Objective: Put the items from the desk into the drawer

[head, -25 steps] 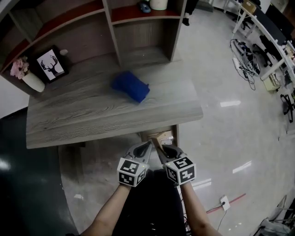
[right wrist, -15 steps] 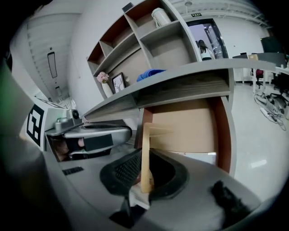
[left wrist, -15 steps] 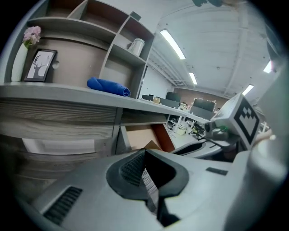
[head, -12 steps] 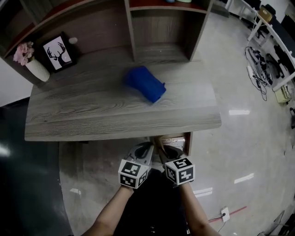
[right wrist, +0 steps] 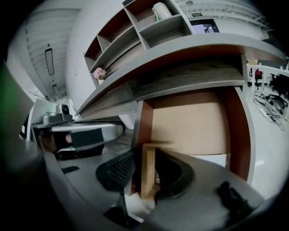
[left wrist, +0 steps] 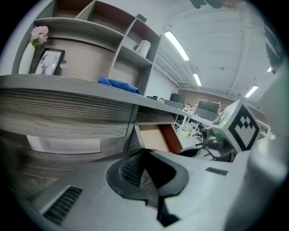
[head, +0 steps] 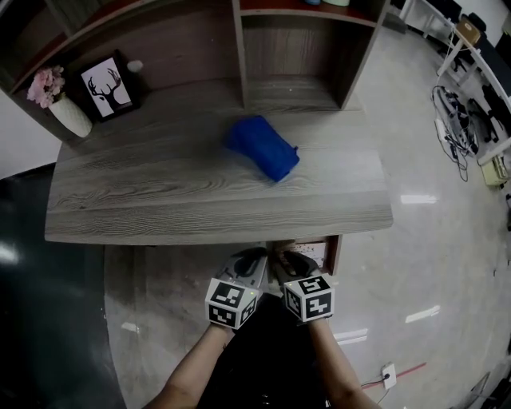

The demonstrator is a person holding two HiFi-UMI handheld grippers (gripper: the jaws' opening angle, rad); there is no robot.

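A crumpled blue cloth (head: 263, 148) (left wrist: 118, 85) lies on the grey wooden desk (head: 160, 200), right of the middle. Under the desk's right end the drawer (head: 313, 249) (right wrist: 189, 122) (left wrist: 153, 137) stands pulled out, and its pale bottom is bare. My right gripper (head: 289, 260) (right wrist: 146, 169) is at the drawer's front. Its jaws have just been opening, and the drawer's front board (right wrist: 148, 173) stands loose between them. Beside it, my left gripper (head: 252, 260) (left wrist: 144, 155) is shut on nothing, below the desk's front edge.
A framed deer picture (head: 108, 84) and a white vase of pink flowers (head: 68, 112) stand at the desk's back left. A shelf unit (head: 295, 48) rises behind, with a white container (right wrist: 161, 10) on it. Cables (head: 463, 112) lie on the floor at right.
Both grippers have sunk a little and now sit right under the desk's front edge at the drawer. The blue cloth has stayed in its place on the desk.
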